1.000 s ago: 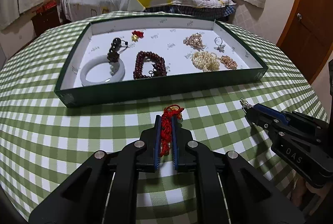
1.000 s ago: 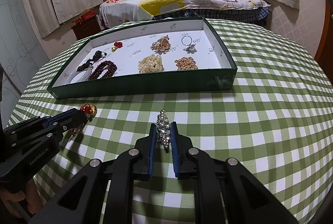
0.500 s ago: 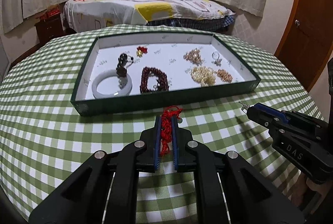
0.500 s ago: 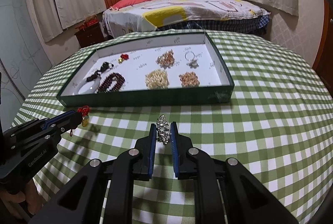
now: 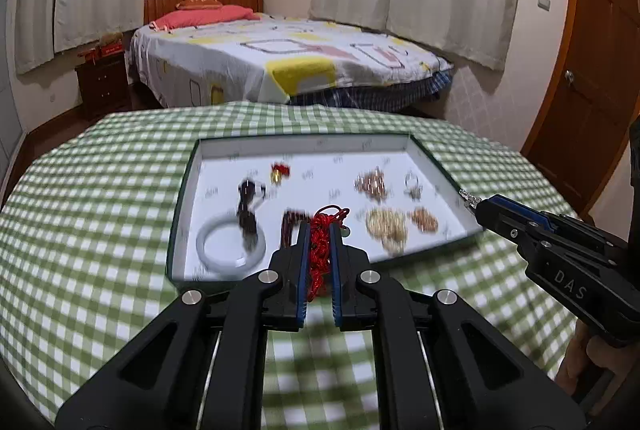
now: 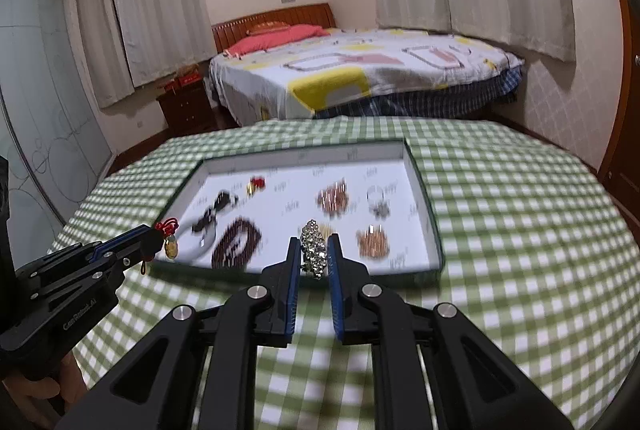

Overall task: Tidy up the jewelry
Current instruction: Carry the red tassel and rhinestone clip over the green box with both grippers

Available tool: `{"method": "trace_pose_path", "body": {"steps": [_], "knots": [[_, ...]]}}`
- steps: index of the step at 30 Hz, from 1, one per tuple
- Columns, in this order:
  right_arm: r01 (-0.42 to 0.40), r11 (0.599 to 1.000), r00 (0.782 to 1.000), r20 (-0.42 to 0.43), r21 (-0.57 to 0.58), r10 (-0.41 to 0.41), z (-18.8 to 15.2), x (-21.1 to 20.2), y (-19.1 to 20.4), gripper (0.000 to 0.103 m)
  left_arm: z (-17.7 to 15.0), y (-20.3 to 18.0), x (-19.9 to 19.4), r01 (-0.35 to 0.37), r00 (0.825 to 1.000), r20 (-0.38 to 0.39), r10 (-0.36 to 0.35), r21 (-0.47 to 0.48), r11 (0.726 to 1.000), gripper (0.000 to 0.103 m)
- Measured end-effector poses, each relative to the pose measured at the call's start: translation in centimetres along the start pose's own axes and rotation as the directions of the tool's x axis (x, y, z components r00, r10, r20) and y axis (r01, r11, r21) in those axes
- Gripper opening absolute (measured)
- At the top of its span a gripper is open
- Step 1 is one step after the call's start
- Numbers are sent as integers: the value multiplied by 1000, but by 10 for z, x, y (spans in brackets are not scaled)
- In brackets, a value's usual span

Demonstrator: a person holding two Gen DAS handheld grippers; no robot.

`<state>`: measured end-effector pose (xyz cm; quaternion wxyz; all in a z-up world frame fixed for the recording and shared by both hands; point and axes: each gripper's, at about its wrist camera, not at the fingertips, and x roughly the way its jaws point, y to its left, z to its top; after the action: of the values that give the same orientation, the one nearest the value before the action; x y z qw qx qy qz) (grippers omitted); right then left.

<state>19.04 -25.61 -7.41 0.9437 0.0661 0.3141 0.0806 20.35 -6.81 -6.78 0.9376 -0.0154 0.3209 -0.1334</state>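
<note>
Both grippers have risen and advanced since the earlier frames: the tray (image 5: 182, 206) now sits lower and smaller in each view, and more of the bedroom shows behind it. The left gripper (image 5: 320, 230) has its jaws narrowed onto a red knotted cord (image 5: 320, 234), which bunches between the blue pads and hangs below them; the right wrist view shows a small gold pendant (image 6: 171, 245) dangling from that cord at the fingertips. The right gripper (image 6: 314, 250) has its jaws narrowed onto a silver rhinestone piece (image 6: 314, 254), gripped across its width so the length stands roughly upright between the pads. Each item is judged to be held clear of the green checked tablecloth (image 5: 100, 190) so it can pass over the near wall of the tray without snagging. Inside the tray, pieces lie apart from one another: a pale bangle (image 5: 230, 246) at the near left, dark beads (image 5: 248, 198) just behind it, a dark red bead bracelet (image 6: 236, 246), a second red-and-gold charm (image 5: 280, 172) toward the far wall, a pearl cluster (image 5: 386, 224), two copper-toned clusters (image 5: 374, 184) and a ring (image 5: 412, 184). This spacing suggests one position per item, probably grouped by kind. Legible writing: "DAS" on the right gripper body in the left wrist view, and lettering on the left gripper body in the right wrist view that appears to read "GenRobot.AI". Small printed marks on the tray liner are too blurred to read.
</note>
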Motion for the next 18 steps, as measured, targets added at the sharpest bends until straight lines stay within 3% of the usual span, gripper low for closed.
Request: {"method": "trace_pose_path", "body": {"steps": [8, 18], "knots": [[7, 1000, 998, 58, -25, -6, 42, 31, -1, 14, 42, 0, 33, -30, 998, 45, 31, -22, 999, 9], [35, 999, 999, -37, -5, -35, 35, 97, -22, 14, 39, 3, 112, -79, 994, -78, 76, -38, 996, 9]]}}
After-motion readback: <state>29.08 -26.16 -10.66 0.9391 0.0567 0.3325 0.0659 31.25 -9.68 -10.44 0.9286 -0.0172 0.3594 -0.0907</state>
